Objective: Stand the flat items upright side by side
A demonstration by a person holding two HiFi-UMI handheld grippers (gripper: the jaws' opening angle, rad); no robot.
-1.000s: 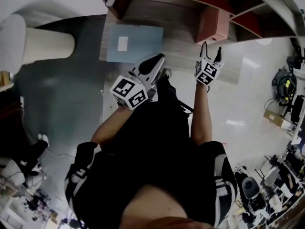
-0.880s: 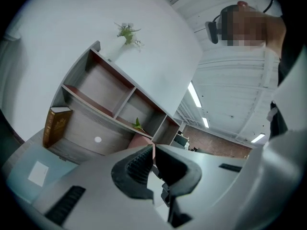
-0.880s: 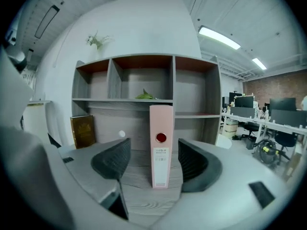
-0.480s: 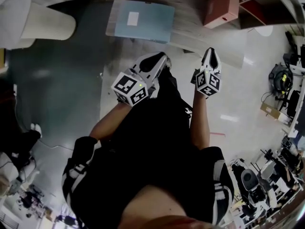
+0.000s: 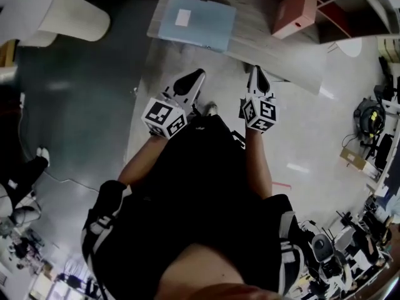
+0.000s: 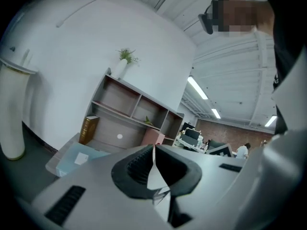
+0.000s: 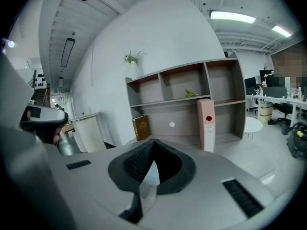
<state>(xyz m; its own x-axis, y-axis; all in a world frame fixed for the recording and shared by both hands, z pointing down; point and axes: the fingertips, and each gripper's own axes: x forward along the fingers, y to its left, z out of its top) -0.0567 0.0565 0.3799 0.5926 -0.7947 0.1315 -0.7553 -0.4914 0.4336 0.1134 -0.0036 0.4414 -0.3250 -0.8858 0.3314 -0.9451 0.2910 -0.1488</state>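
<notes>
- Left gripper (image 5: 195, 77): jaws pressed together with nothing between them. It is held out ahead at about waist height, aimed toward the shelf unit (image 7: 182, 100).
- Right gripper (image 5: 255, 74): jaws have just been closing and now meet tip to tip, also empty. My guess is they were closed for carrying, not for a grip.
- Blue folder (image 5: 194, 22): lies flat on the wood-grain bottom ledge (image 5: 253, 19) of the shelf unit, label side up, well ahead of both grippers. It looks like the item left to stand up.
- Pink box file (image 5: 294, 12): already upright on the same ledge, well apart from the folder, toward the right gripper's side.
- Brown book (image 7: 140, 127): upright at the far left of the ledge, against the unit's side wall.
- Neither gripper touches anything, so I'd call this an approach or repositioning step.
- Next move, as I see it: open a set of jaws and get them over an edge of the folder. It lies flush on the ledge, so one pad would likely have to slip under an overhanging edge before tipping it up beside the pink file.
- Risk: a thin folder may flop once it is upright, so it needs a neighbour to lean on.
</notes>
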